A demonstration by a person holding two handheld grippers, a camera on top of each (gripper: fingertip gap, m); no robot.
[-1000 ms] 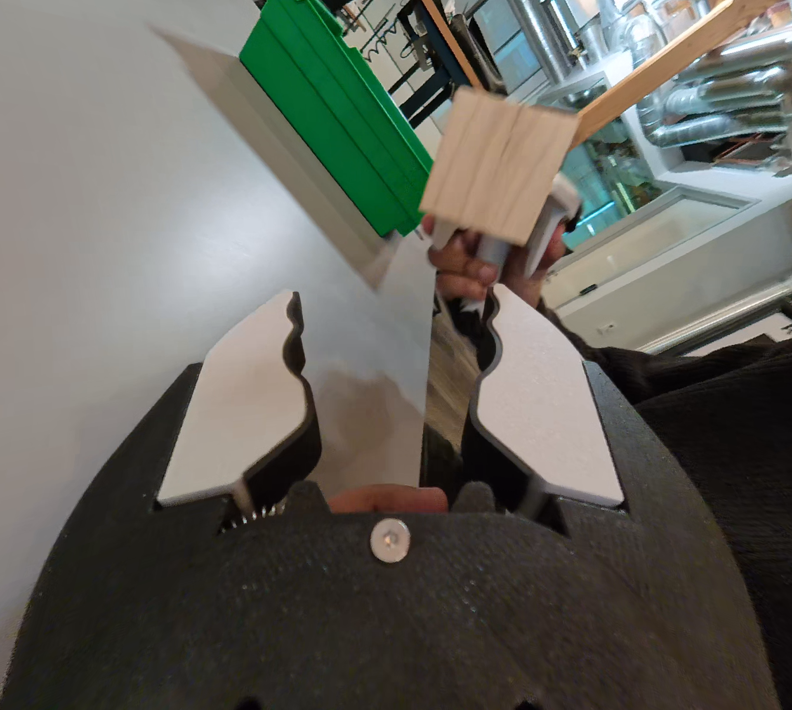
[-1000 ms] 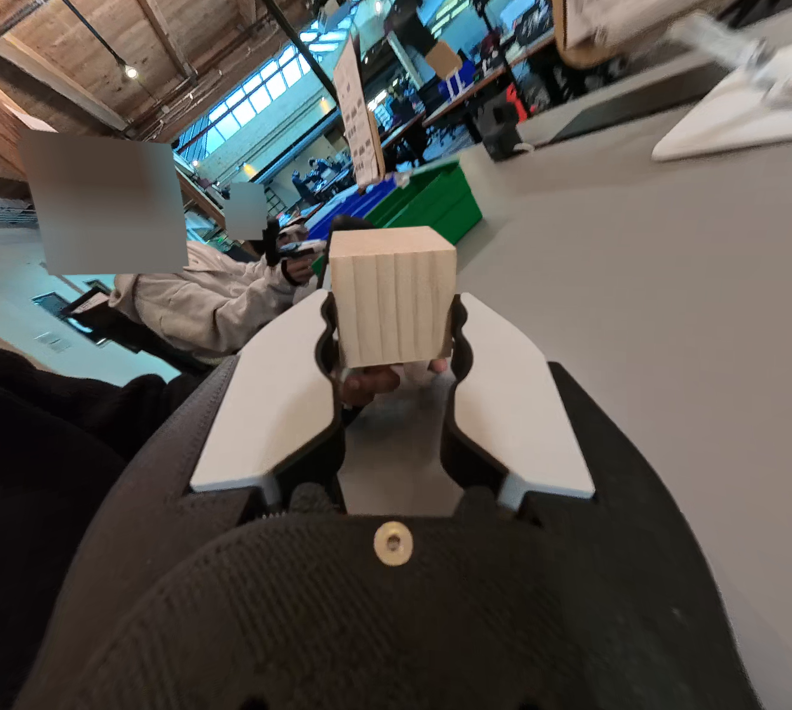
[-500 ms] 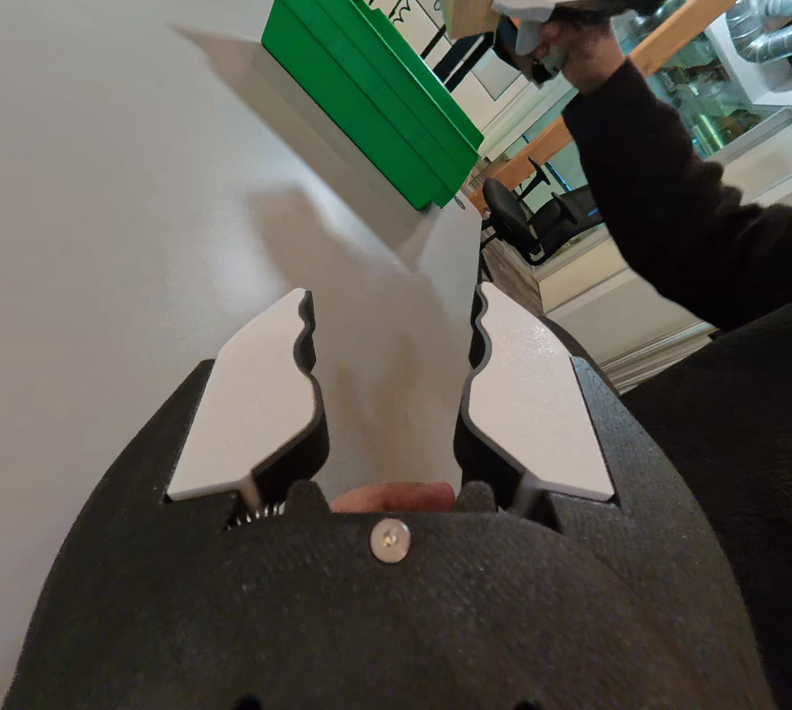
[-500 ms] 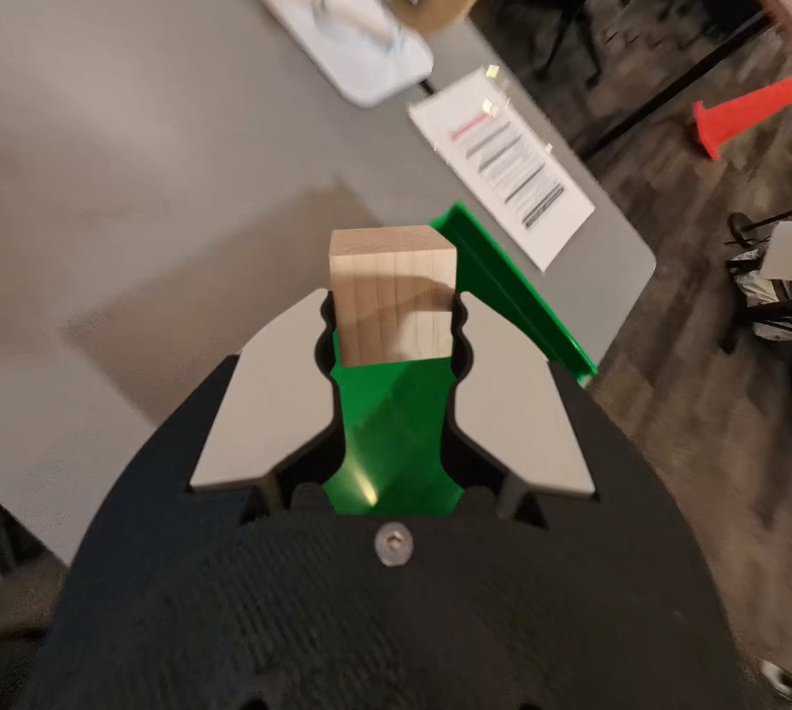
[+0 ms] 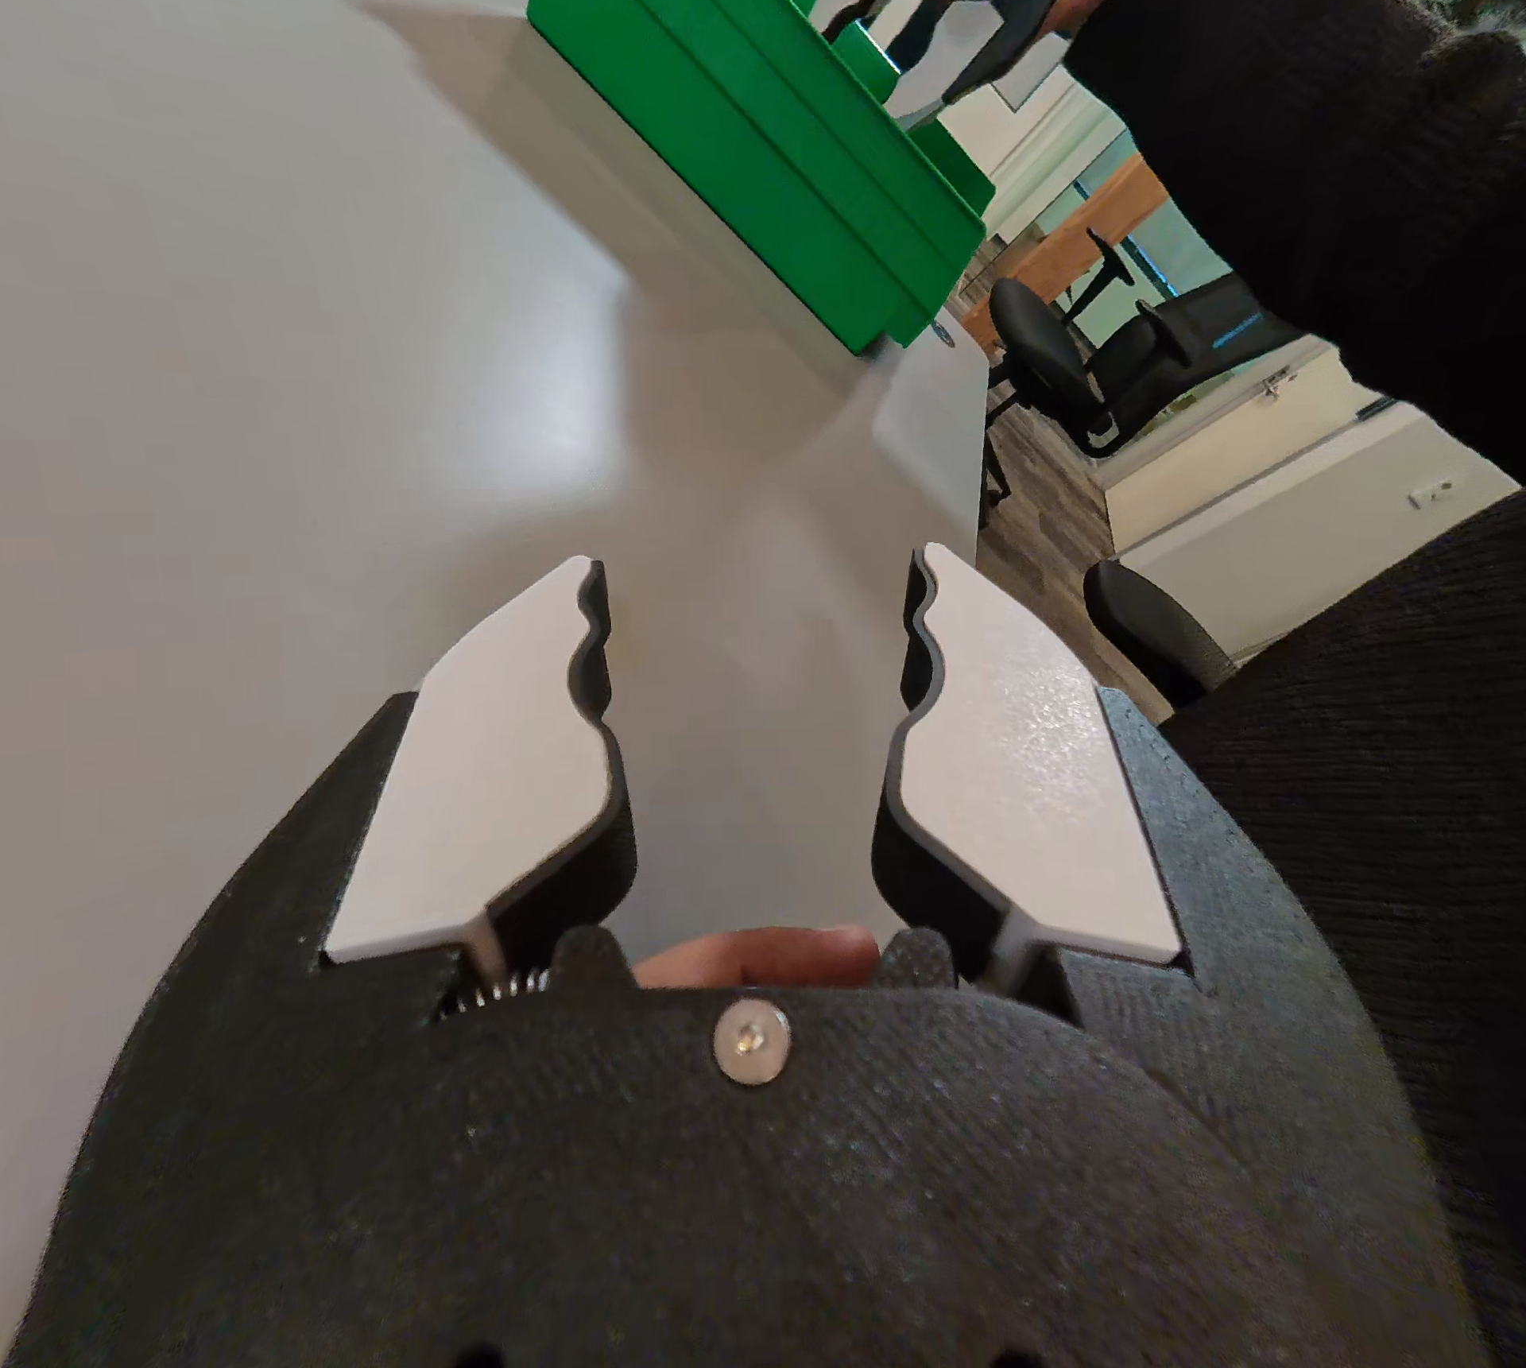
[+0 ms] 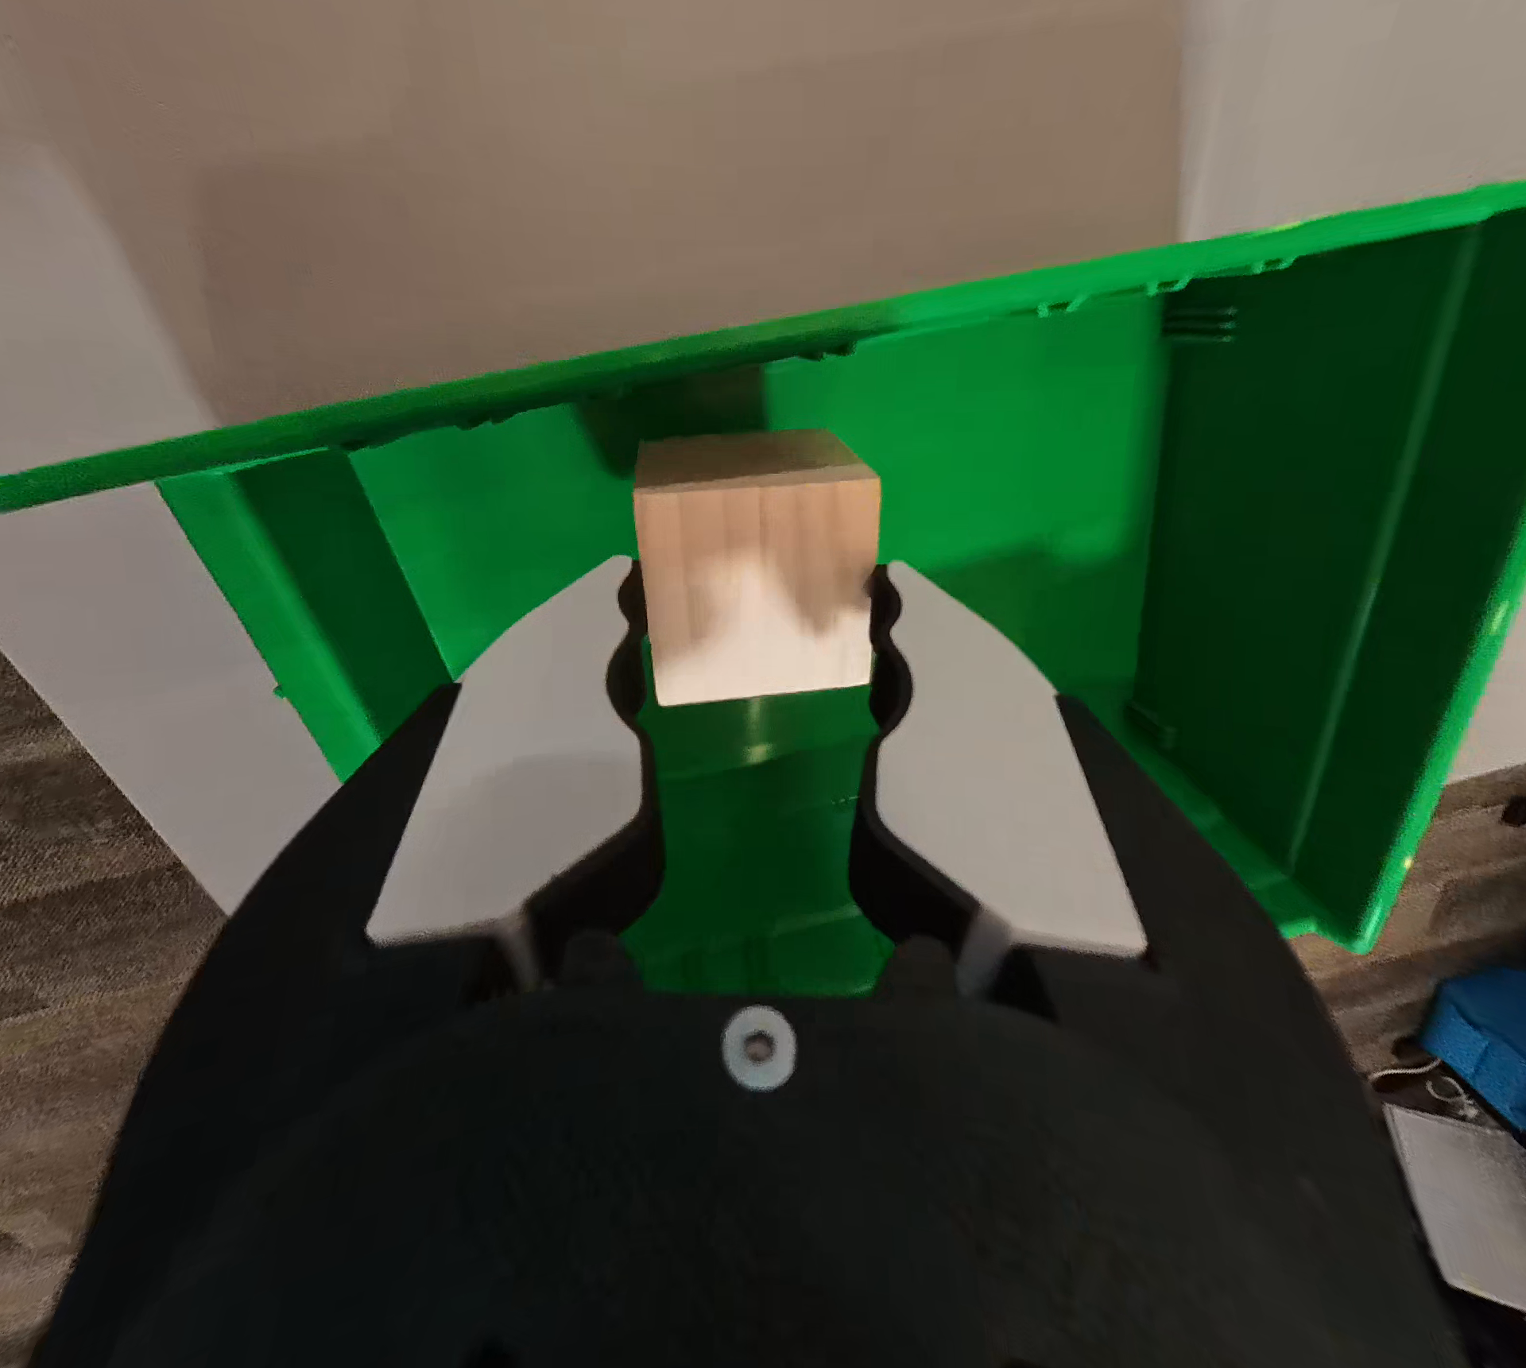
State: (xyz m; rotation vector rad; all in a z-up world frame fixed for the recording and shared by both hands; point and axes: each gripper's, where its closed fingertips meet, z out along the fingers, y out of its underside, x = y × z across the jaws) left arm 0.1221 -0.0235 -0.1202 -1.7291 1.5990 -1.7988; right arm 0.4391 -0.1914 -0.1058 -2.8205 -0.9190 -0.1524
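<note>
Grey table (image 5: pixel 248 255), one green bin (image 6: pixel 1321 502), one wooden cube (image 6: pixel 755 568)

Pale bare-wood block (image 6: pixel 755 568), glossy green plastic bin (image 6: pixel 1321 585), smooth matt grey table (image 5: pixel 248 337).

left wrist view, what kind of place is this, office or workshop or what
Probably an open-plan office or lab workspace. A broad grey table carries a green plastic bin, black swivel office chairs stand on wood-look flooring beyond it, and glass partitions with timber beams show at the back.
</note>
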